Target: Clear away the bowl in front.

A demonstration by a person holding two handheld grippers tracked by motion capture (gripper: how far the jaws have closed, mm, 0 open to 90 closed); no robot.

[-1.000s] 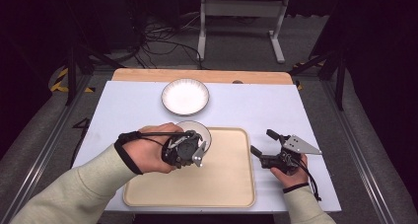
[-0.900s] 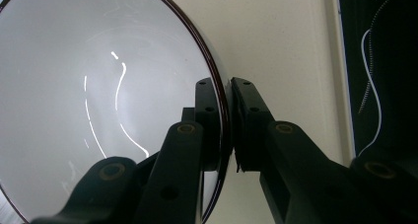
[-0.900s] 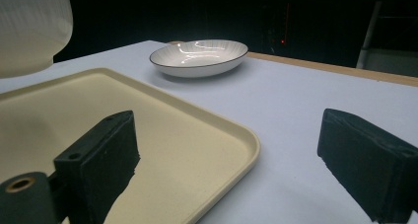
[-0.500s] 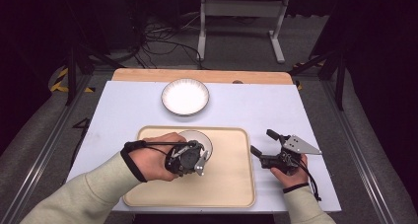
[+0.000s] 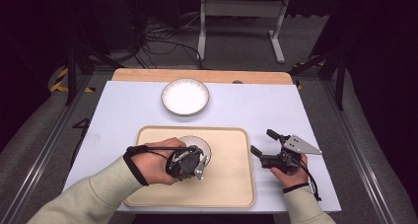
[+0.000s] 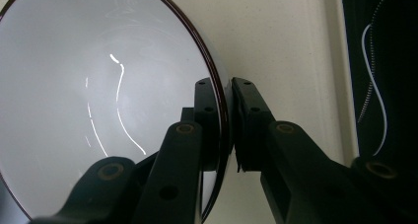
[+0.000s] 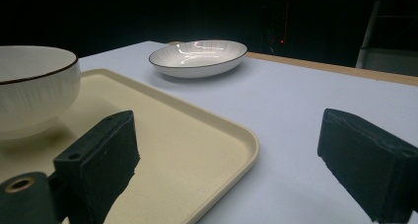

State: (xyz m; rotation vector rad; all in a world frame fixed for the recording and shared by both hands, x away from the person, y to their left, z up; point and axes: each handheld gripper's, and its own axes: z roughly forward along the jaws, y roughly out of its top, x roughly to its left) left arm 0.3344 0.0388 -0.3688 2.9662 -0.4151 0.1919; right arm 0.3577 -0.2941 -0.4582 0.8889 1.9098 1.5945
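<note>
Left gripper view has the white bowl (image 6: 108, 100) with its dark rim pinched between the two black jaws — one inside, one outside the wall. From above, the bowl (image 5: 197, 144) sits on the cream tray (image 5: 231, 184), under the left gripper (image 5: 199, 160). Just right of the tray, the right gripper (image 5: 266, 147) rests on the white table (image 5: 123, 110), jaws spread wide and empty. Farther back lies a shallow white plate (image 5: 185, 96).

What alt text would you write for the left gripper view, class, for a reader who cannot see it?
The left gripper clamps the dark-edged rim of a white bowl, one black jaw inside the bowl and one outside. The glossy bowl sits at the left of the view, with the cream tray beneath it.
</note>
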